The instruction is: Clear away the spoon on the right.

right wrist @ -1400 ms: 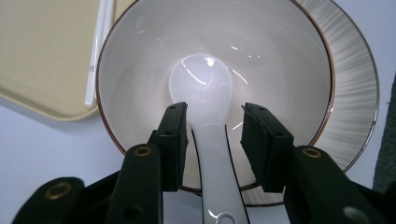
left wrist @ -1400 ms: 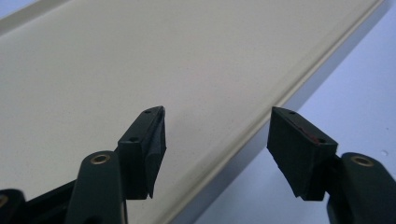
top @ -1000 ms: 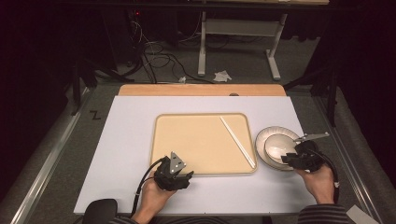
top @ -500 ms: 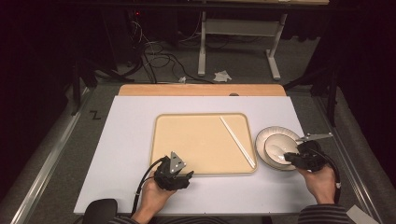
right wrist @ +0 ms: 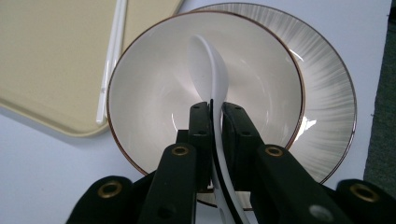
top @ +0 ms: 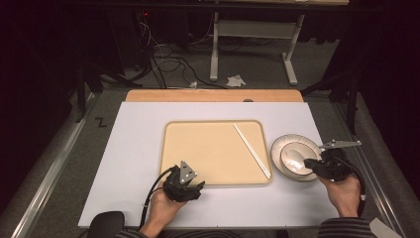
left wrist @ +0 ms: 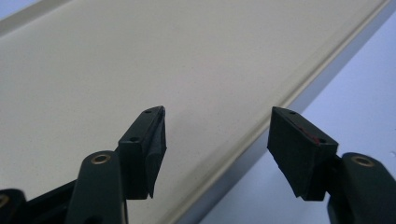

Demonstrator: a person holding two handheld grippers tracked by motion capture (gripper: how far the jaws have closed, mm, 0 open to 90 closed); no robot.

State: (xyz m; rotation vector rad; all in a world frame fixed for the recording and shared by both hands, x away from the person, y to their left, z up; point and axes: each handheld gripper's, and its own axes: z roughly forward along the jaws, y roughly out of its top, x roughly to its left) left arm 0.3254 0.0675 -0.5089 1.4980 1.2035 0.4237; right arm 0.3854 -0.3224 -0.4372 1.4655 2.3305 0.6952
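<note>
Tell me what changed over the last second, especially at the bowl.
The right tool has just been closing and now pinches the white spoon by its handle inside the bowl. Both hands kept their places. The left tool stays open over the tray's near edge; chopsticks and plate unchanged.

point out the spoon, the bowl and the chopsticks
spoon (right wrist: 208, 60), right gripper view, on its scoop
bowl (right wrist: 149, 88), right gripper view, on its inner wall
chopsticks (top: 251, 150), high view, mid-length
</note>
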